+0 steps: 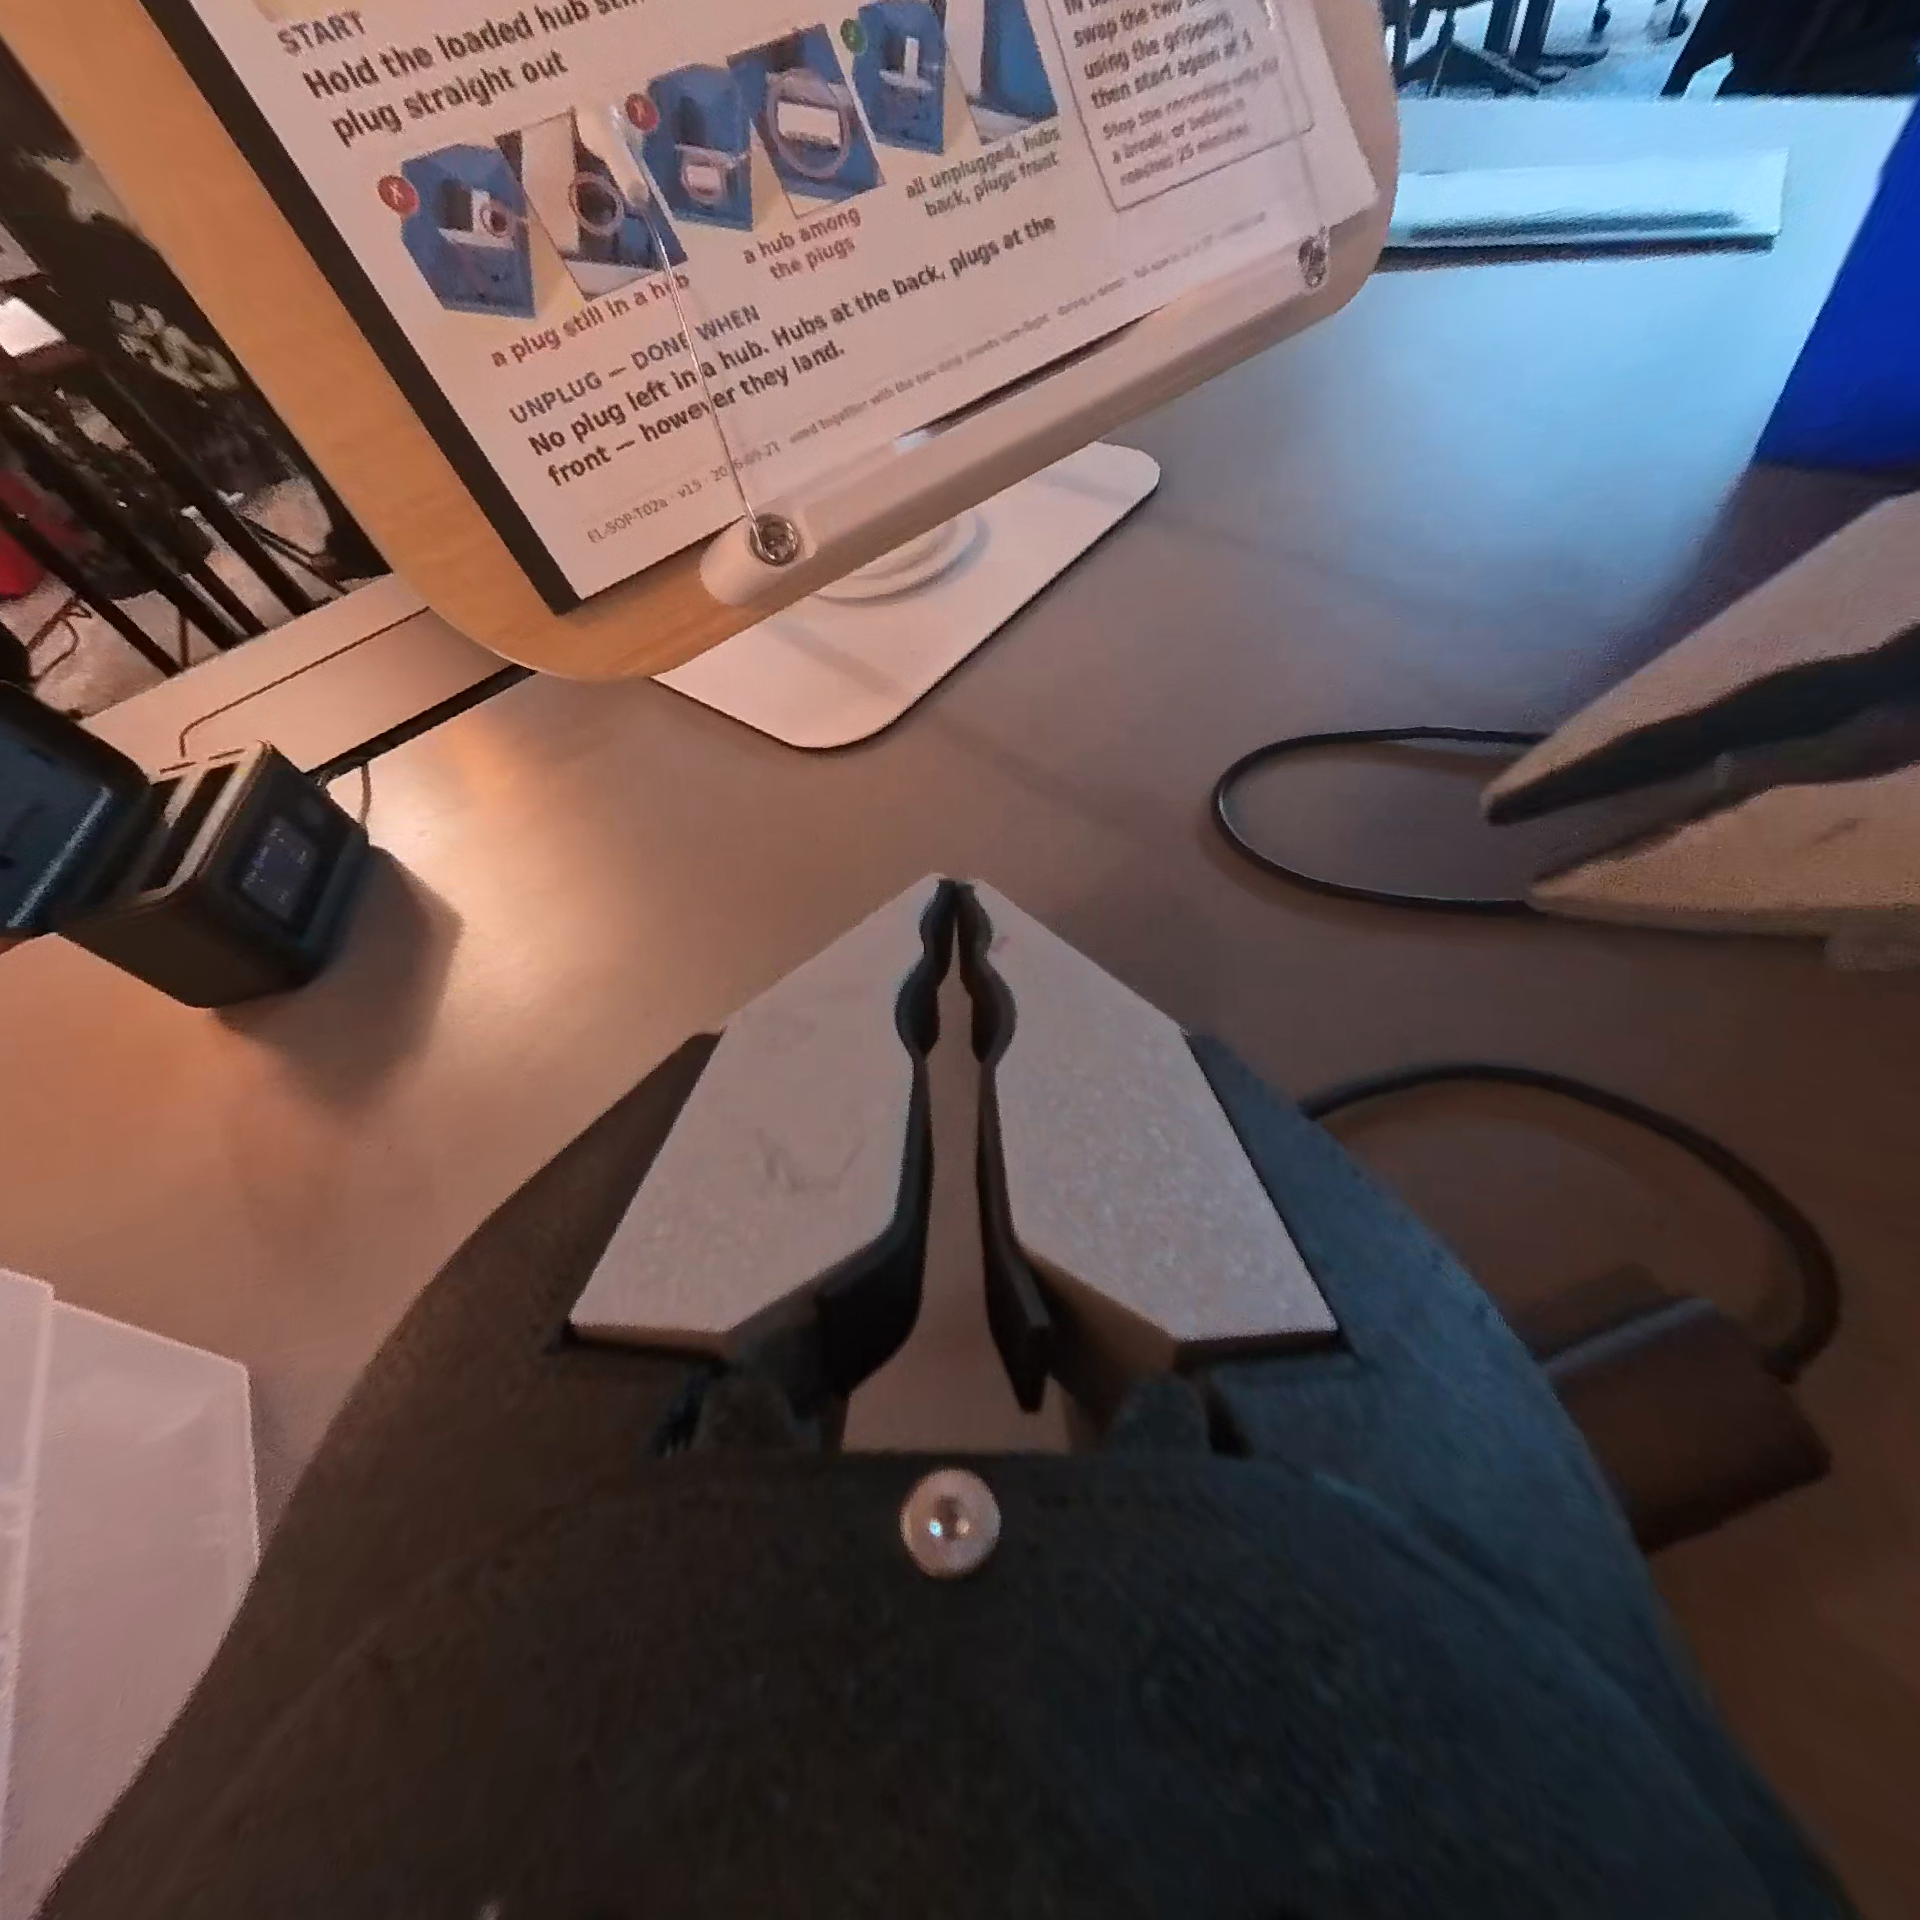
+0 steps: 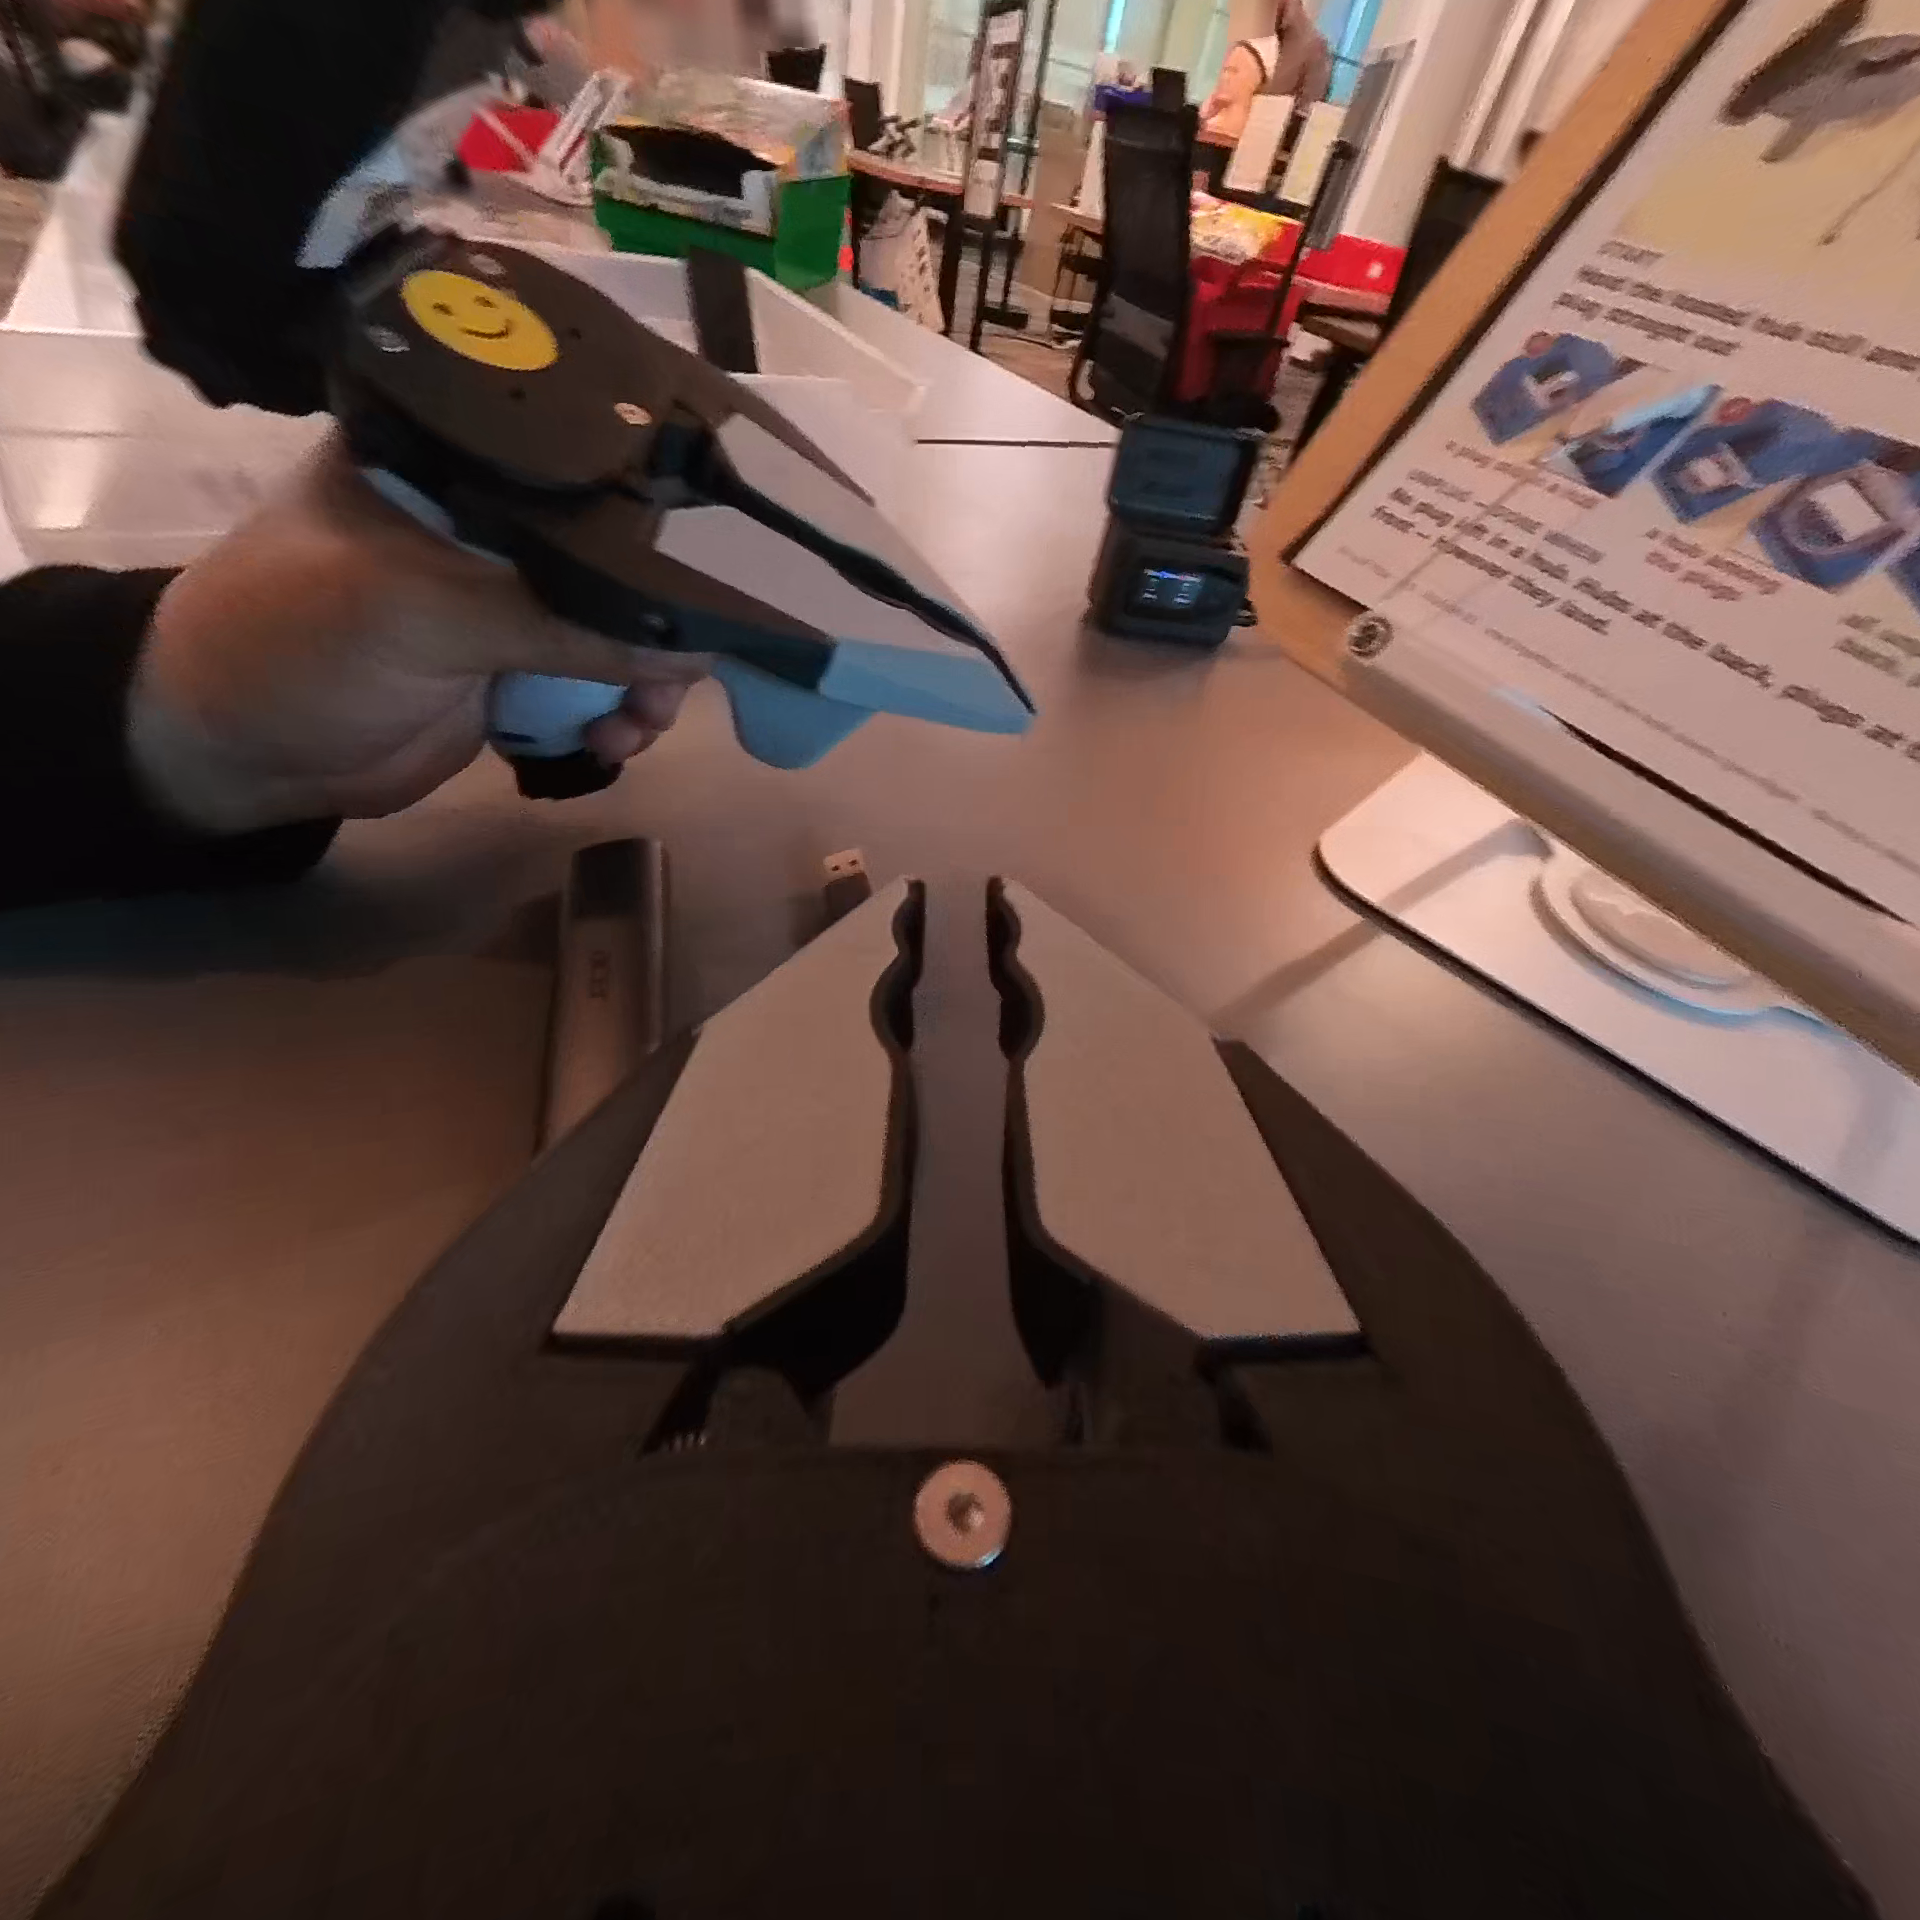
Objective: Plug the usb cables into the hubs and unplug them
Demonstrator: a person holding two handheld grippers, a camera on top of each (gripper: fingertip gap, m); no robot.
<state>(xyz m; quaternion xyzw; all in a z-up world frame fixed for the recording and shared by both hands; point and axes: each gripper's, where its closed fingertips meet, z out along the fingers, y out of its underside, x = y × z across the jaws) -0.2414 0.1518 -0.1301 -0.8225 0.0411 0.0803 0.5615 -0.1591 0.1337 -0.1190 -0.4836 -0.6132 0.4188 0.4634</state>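
The left gripper (image 1: pixel 951 896) has its jaws drawn together so the black tips meet, with nothing between them. Just right of its body and partly under it, a thin black cable (image 1: pixel 1621 1122) loops over the grey-brown surface (image 1: pixel 520 1091) to a dark flat block (image 1: pixel 1683 1392); what that block is cannot be told. Farther ahead and right of the jaws, a second black cable loop (image 1: pixel 1299 852) lies flat on the surface, its far end hidden behind the blurred grey-and-black fingers of the other gripper.

The right gripper (image 2: pixel 953 896) has its jaws parted by a narrow gap, holding nothing. Just ahead of the left fingertip, a black USB plug with a metal end (image 2: pixel 844 878) lies on the surface, half hidden by that finger. Left of it, beside the jaws, lies a slim silver-grey oblong hub (image 2: pixel 613 977), lengthways, apart from the plug. Above and left of the jaws, the left gripper appears with a yellow smiley sticker (image 2: pixel 480 320) on its dark body, held in a hand (image 2: pixel 343 665) in a dark sleeve.

Ahead and right of the right jaws stands a wood-framed instruction board (image 2: pixel 1621 488) on a white flat base (image 2: pixel 1507 935); in the left wrist view it rises just beyond the jaws. A small black device with a lit screen (image 2: pixel 1169 587) stands on the surface left of the board.
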